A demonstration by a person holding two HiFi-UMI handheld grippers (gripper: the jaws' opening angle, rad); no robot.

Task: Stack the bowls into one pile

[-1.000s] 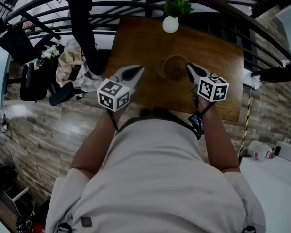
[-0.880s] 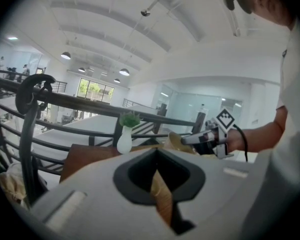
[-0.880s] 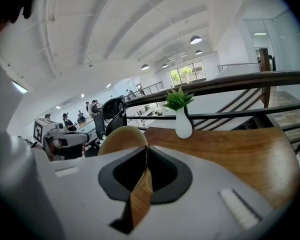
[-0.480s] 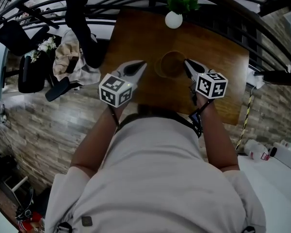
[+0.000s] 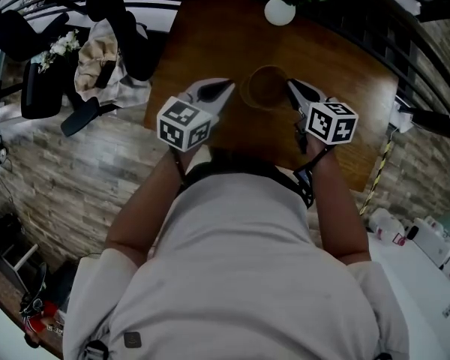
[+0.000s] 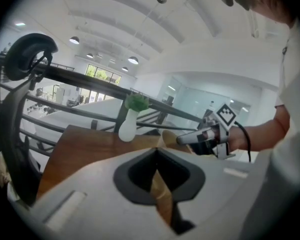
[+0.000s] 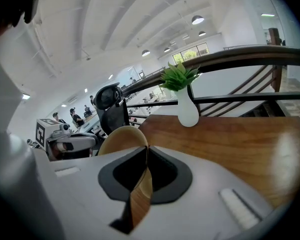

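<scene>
The wooden bowl sits in the upper middle of the head view, over the middle of the tabletop. No view shows whether it rests on the wood or hangs just above it.

It looks like turned wood with a thin wall, so I judge it light, stiff and not fragile. Its smooth finish could let it slip or swing if pinched at one point only. The rim is the natural place to take hold, at two opposite sides so that it stays level.

That is how it is held. The right hand-held gripper is clamped on the rim at the bowl's right side, with a thin pale strip of wood between its closed jaws in its own view. The left hand-held gripper comes in from the left, and its view shows a like strip of pale wood pinched between jaws that nearly meet.

By count there are two hand-held grippers and one tabletop. One bowl outline is plain. A second edge at its left side hints at another bowl nested in it, but I cannot tell.

One white vase with a green plant stands at the top edge of the frame, well apart from the bowl.
</scene>
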